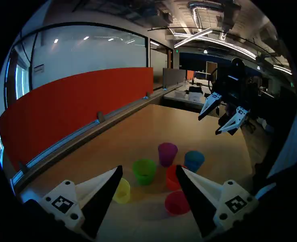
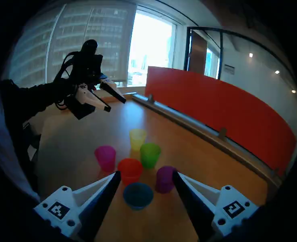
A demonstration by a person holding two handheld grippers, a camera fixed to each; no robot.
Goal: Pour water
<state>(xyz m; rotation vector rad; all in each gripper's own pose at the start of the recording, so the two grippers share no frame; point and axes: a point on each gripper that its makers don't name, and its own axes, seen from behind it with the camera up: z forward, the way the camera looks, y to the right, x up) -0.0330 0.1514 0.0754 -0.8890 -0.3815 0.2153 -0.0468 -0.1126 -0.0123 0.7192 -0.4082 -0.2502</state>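
Note:
Several small plastic cups stand clustered on the wooden table (image 1: 120, 137): yellow (image 1: 122, 190), green (image 1: 144, 171), purple (image 1: 167, 154), blue (image 1: 194, 160), orange (image 1: 171, 177) and pink (image 1: 177, 202). My left gripper (image 1: 148, 169) hovers open just short of the cluster, with nothing between its fingers. My right gripper (image 1: 209, 125) hangs open in the air beyond the cups. In the right gripper view the blue cup (image 2: 138, 195) is nearest, between the open fingers of the right gripper (image 2: 145, 174). The left gripper (image 2: 117, 105) floats open past the yellow cup (image 2: 137, 139).
A red partition (image 1: 67, 105) with a metal rail (image 1: 88, 129) runs along one side of the table. Bright windows (image 2: 152, 44) lie behind. A person's dark sleeve (image 2: 31, 99) holds the left gripper. Bare tabletop (image 2: 67, 133) surrounds the cups.

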